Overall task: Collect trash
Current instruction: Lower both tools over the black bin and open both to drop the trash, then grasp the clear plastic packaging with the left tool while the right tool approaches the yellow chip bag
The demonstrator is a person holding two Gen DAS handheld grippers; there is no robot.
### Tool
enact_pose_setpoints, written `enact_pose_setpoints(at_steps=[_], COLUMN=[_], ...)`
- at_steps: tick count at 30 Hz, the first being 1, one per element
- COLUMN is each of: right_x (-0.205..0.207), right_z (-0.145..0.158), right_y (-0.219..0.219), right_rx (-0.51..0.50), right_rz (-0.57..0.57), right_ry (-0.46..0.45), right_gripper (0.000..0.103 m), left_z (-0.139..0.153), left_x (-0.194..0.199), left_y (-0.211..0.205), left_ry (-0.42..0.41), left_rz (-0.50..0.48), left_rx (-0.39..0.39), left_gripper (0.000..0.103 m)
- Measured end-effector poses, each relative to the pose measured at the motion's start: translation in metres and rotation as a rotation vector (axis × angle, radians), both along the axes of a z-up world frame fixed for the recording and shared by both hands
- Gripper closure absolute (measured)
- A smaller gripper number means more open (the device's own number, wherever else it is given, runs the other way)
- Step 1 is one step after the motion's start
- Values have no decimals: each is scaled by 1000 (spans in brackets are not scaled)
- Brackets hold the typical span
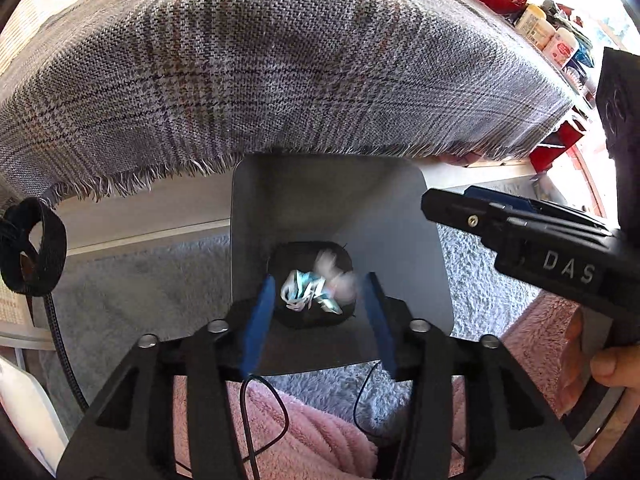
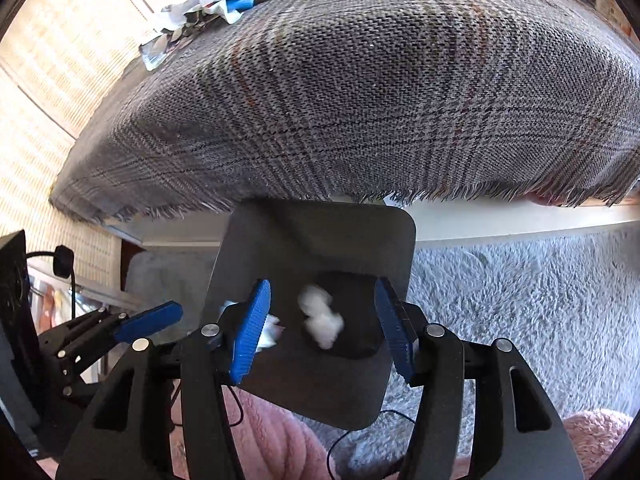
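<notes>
Below both grippers sits a grey bin (image 1: 400,216), lower centre of each view, mouth up. Left gripper (image 1: 318,314) has its jaws apart with nothing between the pads; a crumpled teal-and-white wrapper (image 1: 306,290) lies at the bin's dark bottom, seen through the gap. Right gripper (image 2: 322,324) is likewise spread and empty; a blurred white paper wad (image 2: 320,316) is below it inside the bin, whether falling or landed we cannot tell. More scraps (image 2: 216,4) sit on the plaid cloth (image 2: 360,100), upper left of the right view. We judge all of it light, soft, crushable, not fragile. Pinch each scrap across its bulkiest fold; thin foil edges may slip off the pads.
</notes>
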State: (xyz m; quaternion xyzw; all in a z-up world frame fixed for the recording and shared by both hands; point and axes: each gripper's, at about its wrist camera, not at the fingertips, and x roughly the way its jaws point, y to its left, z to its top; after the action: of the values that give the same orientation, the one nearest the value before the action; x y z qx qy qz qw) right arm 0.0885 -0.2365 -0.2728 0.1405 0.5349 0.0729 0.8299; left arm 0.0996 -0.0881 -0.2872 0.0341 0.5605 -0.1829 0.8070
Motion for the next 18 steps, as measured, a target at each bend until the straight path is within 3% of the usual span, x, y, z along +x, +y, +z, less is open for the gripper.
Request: enact_pose_setpoints(at_steps=[3,7,12,18], right_x=[-1,-3,-5,-2], right_z=[3,12,35,83], right_y=[-5,-10,-21,-36], right_rx=[-17,-49,-30,-32], right_rz=[-16,-45,-69,-104], right_ry=[-6,-24,-73,-162], right_gripper=[27,7,5,3], left_z=[0,10,35,68], left_x=[-1,-1,-1,6], left_y=[0,3,13,36], left_ry=[-5,-27,-76,-134], left_rz=[-4,-10,-1,42], left_rx=[13,37,34,18], left_gripper=[36,22,8,8])
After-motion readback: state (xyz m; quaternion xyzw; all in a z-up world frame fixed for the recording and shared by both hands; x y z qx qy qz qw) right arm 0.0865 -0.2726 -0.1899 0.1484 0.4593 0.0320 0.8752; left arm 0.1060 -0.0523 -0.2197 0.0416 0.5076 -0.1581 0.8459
